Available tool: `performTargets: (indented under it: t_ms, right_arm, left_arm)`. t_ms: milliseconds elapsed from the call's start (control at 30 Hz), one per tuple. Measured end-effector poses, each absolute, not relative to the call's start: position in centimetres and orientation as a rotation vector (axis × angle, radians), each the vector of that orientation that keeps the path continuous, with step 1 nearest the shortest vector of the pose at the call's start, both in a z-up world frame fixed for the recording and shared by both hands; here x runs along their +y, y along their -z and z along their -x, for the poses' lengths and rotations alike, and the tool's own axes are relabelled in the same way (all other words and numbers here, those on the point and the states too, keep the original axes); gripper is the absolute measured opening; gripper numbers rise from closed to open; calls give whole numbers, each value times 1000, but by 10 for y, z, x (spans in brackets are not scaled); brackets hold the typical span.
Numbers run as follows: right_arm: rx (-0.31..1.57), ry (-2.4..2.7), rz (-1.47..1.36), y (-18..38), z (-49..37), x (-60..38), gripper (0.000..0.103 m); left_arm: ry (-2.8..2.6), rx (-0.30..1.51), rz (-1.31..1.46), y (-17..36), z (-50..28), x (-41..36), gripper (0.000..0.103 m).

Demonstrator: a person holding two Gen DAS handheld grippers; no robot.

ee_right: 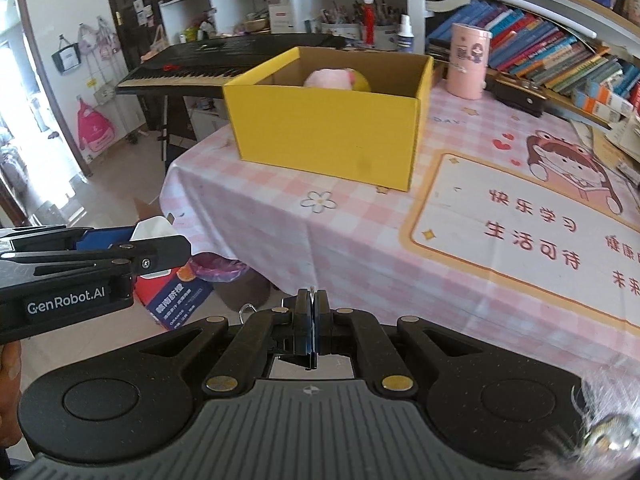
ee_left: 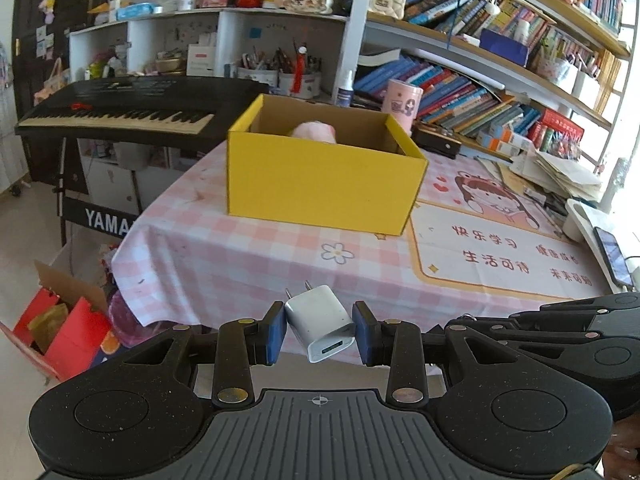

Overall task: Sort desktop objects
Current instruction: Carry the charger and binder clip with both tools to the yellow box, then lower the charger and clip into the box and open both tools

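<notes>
My left gripper (ee_left: pixel 320 326) is shut on a white USB charger plug (ee_left: pixel 320 322), prongs pointing forward, held above the near edge of the pink checked table (ee_left: pixel 224 256). The plug also shows in the right wrist view (ee_right: pixel 150 230) between the left gripper's fingers (ee_right: pixel 120 246). A yellow cardboard box (ee_left: pixel 320 184) stands open on the table ahead, with a pink plush toy (ee_left: pixel 314 132) inside; the box (ee_right: pixel 328 128) and toy (ee_right: pixel 330 79) also show in the right wrist view. My right gripper (ee_right: pixel 311 320) is shut, a thin metal piece pinched between its pads, over the table's near edge.
A pink cylinder cup (ee_left: pixel 402 106) stands behind the box. A cartoon desk mat (ee_left: pixel 500 248) covers the table's right side. A phone (ee_left: pixel 612 262) lies at the far right. Books and shelves (ee_left: pixel 480 92) line the back. A keyboard piano (ee_left: pixel 120 114) stands left; red boxes (ee_left: pixel 60 332) sit on the floor.
</notes>
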State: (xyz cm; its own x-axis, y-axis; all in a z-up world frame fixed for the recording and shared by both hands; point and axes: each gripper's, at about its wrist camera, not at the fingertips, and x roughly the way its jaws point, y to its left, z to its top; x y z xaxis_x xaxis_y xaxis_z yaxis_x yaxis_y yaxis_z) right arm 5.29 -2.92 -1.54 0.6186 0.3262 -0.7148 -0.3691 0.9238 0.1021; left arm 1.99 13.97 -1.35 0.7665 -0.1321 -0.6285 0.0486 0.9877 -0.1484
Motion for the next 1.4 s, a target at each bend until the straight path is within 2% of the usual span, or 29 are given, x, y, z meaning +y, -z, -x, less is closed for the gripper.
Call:
performTargets:
  t_ms: [800, 1400]
  right_arm:
    - [780, -466, 92, 6, -98, -3, 2]
    - [575, -436, 53, -50, -242, -36, 2]
  left_arm:
    - [73, 655, 152, 5, -59, 155, 35]
    - [53, 521, 116, -32, -207, 122, 35]
